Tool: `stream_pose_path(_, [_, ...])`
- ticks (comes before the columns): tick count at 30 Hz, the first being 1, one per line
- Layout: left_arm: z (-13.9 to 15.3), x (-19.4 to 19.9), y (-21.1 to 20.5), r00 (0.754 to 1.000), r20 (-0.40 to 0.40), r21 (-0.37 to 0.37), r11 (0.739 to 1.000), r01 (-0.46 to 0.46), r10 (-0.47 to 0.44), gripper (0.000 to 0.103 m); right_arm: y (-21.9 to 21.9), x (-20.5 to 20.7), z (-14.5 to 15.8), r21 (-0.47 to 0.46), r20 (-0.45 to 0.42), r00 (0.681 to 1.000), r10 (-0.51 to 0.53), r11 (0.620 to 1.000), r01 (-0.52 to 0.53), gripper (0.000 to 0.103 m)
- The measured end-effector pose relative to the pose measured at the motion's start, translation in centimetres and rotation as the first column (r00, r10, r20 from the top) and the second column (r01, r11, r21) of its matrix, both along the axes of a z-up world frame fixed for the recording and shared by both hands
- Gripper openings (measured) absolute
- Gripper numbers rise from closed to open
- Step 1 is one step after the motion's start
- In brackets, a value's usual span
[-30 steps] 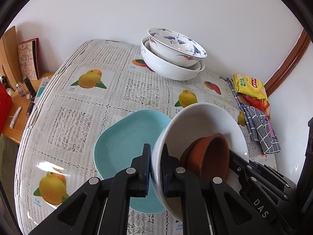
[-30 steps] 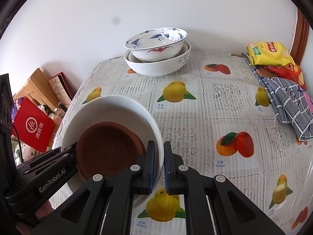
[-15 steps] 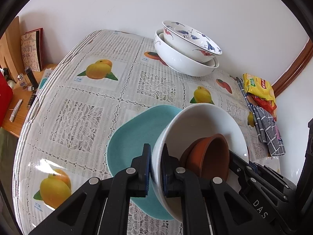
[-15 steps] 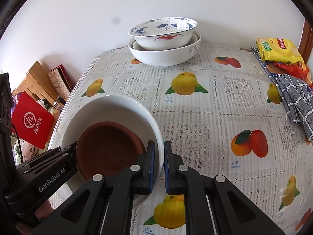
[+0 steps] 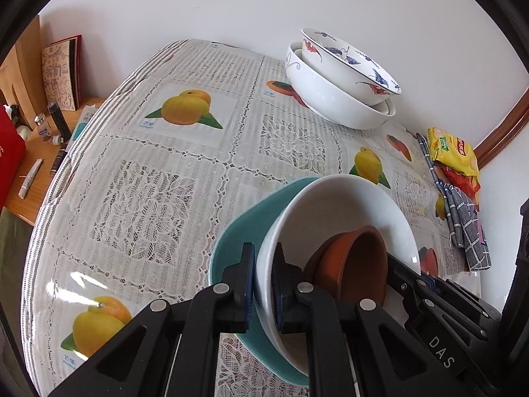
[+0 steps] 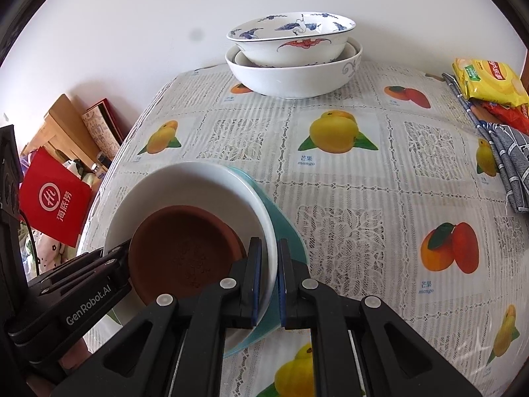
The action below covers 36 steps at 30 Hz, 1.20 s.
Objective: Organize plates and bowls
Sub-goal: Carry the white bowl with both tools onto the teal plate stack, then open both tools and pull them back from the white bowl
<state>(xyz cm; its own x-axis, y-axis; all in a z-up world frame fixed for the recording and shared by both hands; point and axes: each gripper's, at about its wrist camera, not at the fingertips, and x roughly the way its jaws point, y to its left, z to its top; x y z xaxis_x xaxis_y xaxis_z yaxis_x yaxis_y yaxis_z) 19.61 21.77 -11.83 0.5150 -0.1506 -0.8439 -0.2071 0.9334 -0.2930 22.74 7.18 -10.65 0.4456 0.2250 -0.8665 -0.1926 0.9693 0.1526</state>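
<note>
- Your left gripper (image 5: 263,286) and right gripper (image 6: 270,269) both clench the white bowl's (image 5: 334,198) rim, over the teal plate (image 5: 231,241), which it mostly hides.
- The brown bowl (image 6: 182,254) sits inside.
- Only your right view shows the red bag (image 6: 54,200).

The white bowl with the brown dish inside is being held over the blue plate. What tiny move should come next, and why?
Probably a gentle lowering straight down. The left hand-held gripper and right hand-held gripper each pinch the rim of the white bowl, which sits tilted above the teal plate. Levelling it keeps the brown dish from sliding as it lands.
</note>
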Motion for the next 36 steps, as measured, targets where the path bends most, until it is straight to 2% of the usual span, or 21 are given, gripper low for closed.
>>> stream_pose_path(12, [-0.3, 0.3, 0.6, 1.000, 0.002, -0.018, 1.000, 0.002, -0.002, 0.010, 0.6, 0.6, 0.0, -0.017, -0.002, 1.000, 0.026, 1.000, -0.026, 0.009])
stream_pose_path(19, [-0.4, 0.1, 0.5, 1.000, -0.002, -0.016, 1.000, 0.011, -0.011, 0.015, 0.6, 0.1, 0.6, -0.048, 0.036, 0.998, 0.044, 0.998, -0.042, 0.012])
stream_pose_path(21, [-0.4, -0.1, 0.5, 1.000, -0.009, -0.019, 1.000, 0.009, -0.009, 0.015, 0.4, -0.1, 0.9, -0.058, 0.045, 0.998, 0.045, 0.997, -0.043, 0.016])
stream_pose_path(31, [1.4, -1.7, -0.1, 1.000, 0.005, 0.040, 0.999, -0.017, 0.017, 0.019, -1.1, -2.1, 2.7, -0.035, 0.084, 0.996, 0.035, 0.999, -0.032, 0.028])
stream_pose_path(36, [3.1, -3.3, -0.7, 0.999, 0.035, 0.080, 0.997, -0.019, 0.016, 0.023, -2.3, -3.9, 3.9, -0.040, 0.114, 0.993, 0.033, 0.999, -0.029, 0.028])
